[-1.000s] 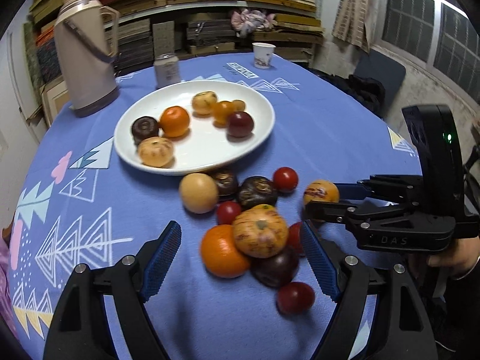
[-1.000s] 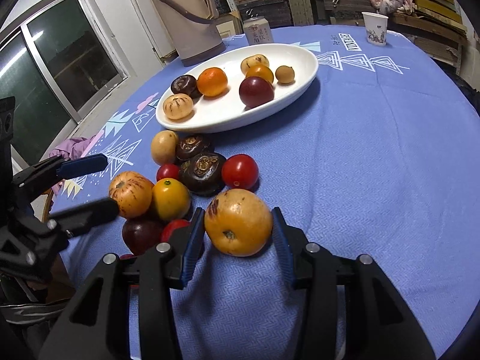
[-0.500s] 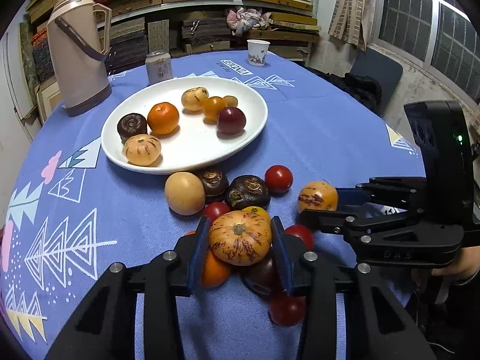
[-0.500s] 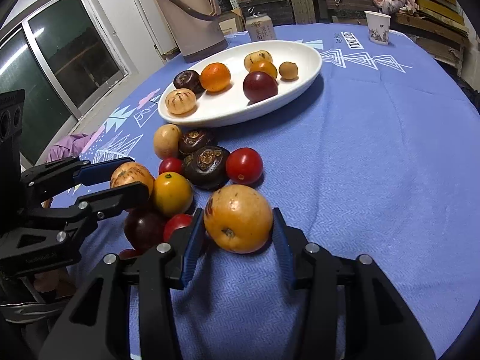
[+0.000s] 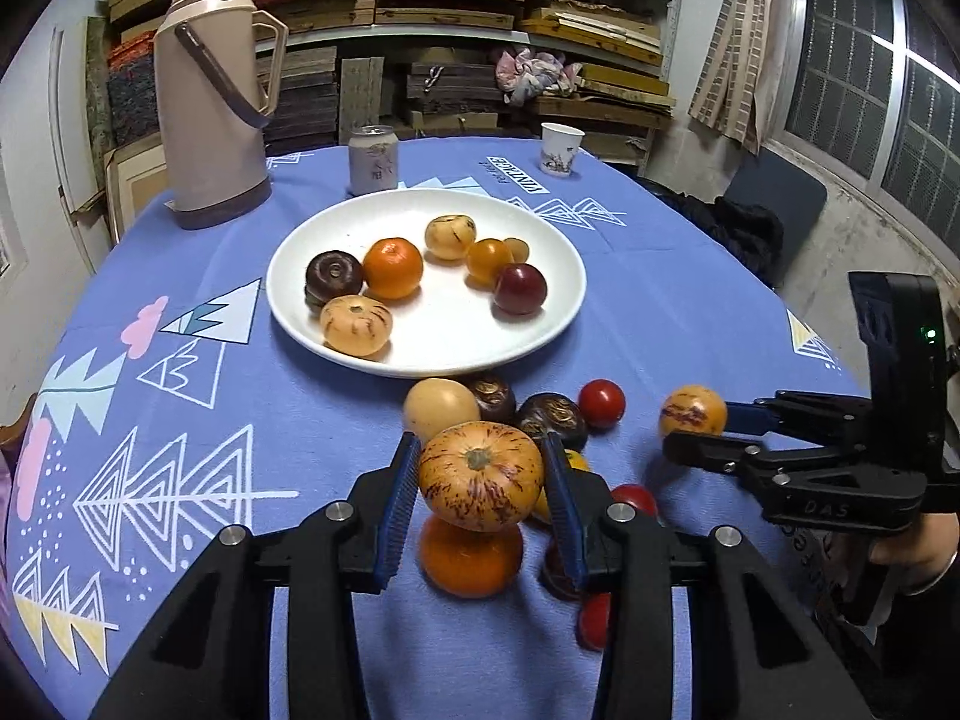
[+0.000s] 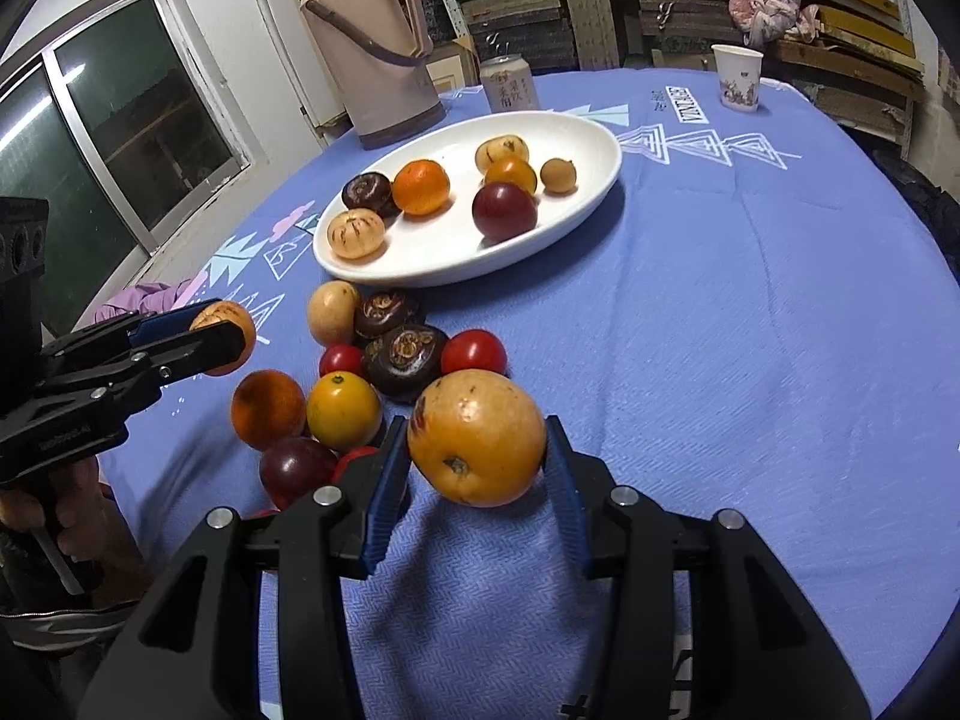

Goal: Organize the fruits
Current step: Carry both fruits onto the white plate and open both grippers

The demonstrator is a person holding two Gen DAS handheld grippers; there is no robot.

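Left fingers [image 5: 399, 504] clamp a striped melon [image 5: 480, 476]. Right fingers [image 6: 384, 486] clamp a yellow fruit [image 6: 477, 437], both above the table's [image 6: 750, 330] near edge.

My matte black plastic left gripper [image 5: 480, 480] carries ribbed blue pads on its fingers [image 5: 397, 501] and silver round screw heads along the arms. My matching black right gripper [image 6: 477, 462] has raised lettering on its side, perhaps "DAS", and a green light. At the frame's lower right, my bare-skinned right hand [image 5: 912, 552] shows.
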